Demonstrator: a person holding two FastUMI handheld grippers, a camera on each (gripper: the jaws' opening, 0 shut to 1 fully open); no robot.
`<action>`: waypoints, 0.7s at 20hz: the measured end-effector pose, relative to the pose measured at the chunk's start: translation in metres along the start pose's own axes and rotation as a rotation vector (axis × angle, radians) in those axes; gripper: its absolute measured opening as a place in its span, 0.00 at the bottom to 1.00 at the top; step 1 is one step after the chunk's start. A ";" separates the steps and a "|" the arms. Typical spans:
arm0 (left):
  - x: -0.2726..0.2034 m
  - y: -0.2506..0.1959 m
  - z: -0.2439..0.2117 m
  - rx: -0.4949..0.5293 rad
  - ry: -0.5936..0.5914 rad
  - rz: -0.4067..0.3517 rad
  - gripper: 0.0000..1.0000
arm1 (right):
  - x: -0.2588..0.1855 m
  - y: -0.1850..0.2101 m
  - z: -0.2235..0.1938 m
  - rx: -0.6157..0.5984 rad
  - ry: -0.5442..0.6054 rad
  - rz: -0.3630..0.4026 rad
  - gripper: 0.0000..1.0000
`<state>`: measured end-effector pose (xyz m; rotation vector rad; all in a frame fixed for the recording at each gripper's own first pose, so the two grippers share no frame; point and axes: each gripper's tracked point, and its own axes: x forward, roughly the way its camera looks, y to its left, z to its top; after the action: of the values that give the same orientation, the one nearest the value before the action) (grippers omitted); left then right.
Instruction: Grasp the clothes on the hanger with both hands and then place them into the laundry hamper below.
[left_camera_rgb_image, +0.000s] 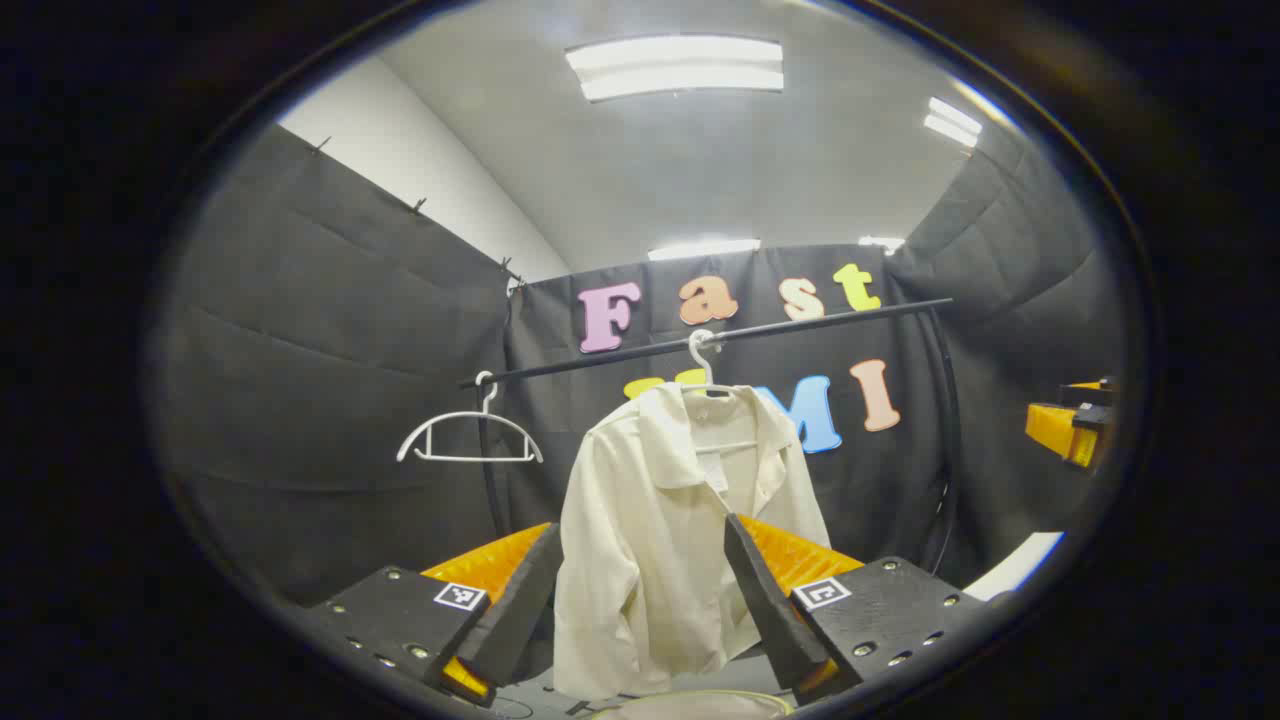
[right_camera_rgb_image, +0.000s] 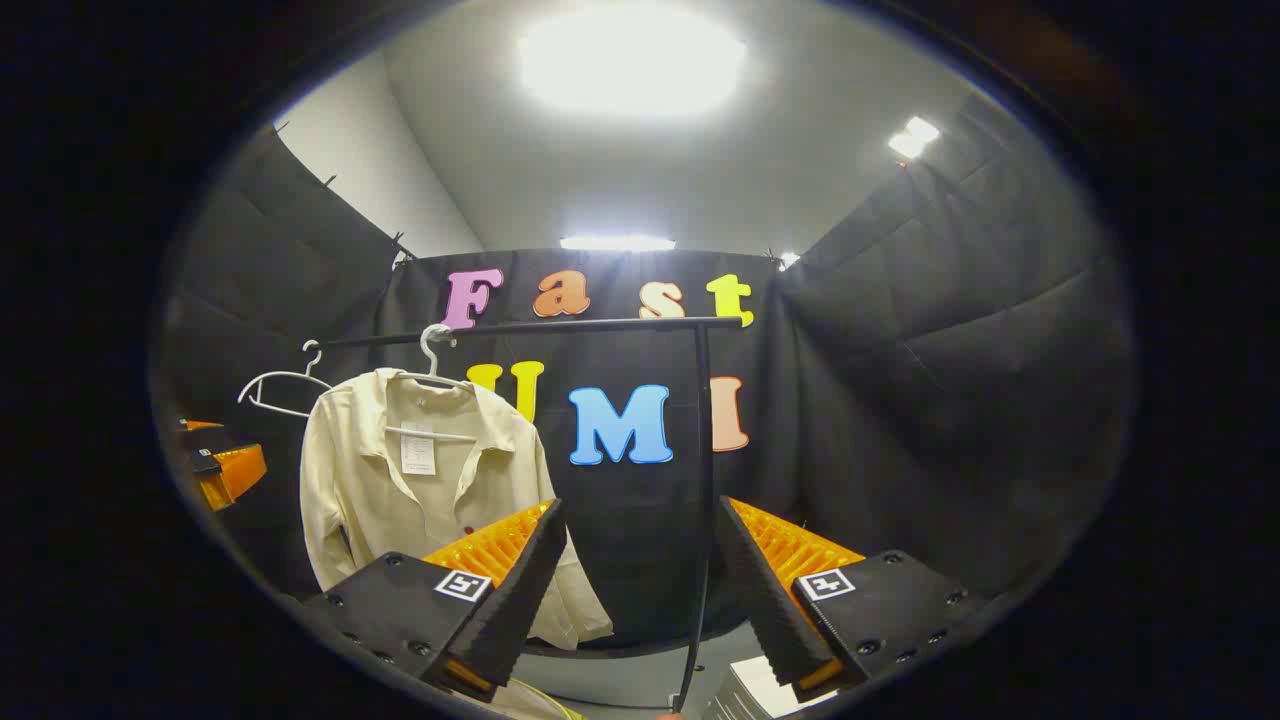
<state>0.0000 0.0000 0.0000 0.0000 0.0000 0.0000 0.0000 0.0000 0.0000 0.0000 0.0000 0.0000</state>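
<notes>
I see the shirt (left_camera_rgb_image: 660, 530) hanging on a hanger (left_camera_rgb_image: 705, 365) on the rail (left_camera_rgb_image: 800, 322), between my 2 tongs. My left gripper (left_camera_rgb_image: 640, 600) is spread wide, holding nothing. My right gripper (right_camera_rgb_image: 640, 600) is spread wide too. An empty hanger (left_camera_rgb_image: 470, 440) hangs beside the shirt.

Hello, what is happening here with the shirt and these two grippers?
A person holds two grippers facing a cream long-sleeved shirt that hangs on a white plastic hanger from a black metal rail. The left gripper and the right gripper both have open jaws and touch nothing. A second white hanger hangs empty beside the shirt.
</notes>
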 end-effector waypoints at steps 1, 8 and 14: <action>0.000 0.000 0.001 0.005 -0.004 -0.003 0.95 | 0.000 0.000 0.000 -0.001 0.001 0.000 0.95; -0.002 0.005 0.001 0.012 -0.020 0.004 0.95 | 0.001 0.006 -0.006 0.000 0.020 -0.002 0.95; -0.001 0.013 0.000 0.017 -0.020 0.014 0.95 | 0.002 0.012 -0.008 -0.001 0.024 0.002 0.95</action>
<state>-0.0010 0.0129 -0.0003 0.0166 -0.0198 0.0141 0.0018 0.0121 -0.0077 -0.0012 0.0236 0.0016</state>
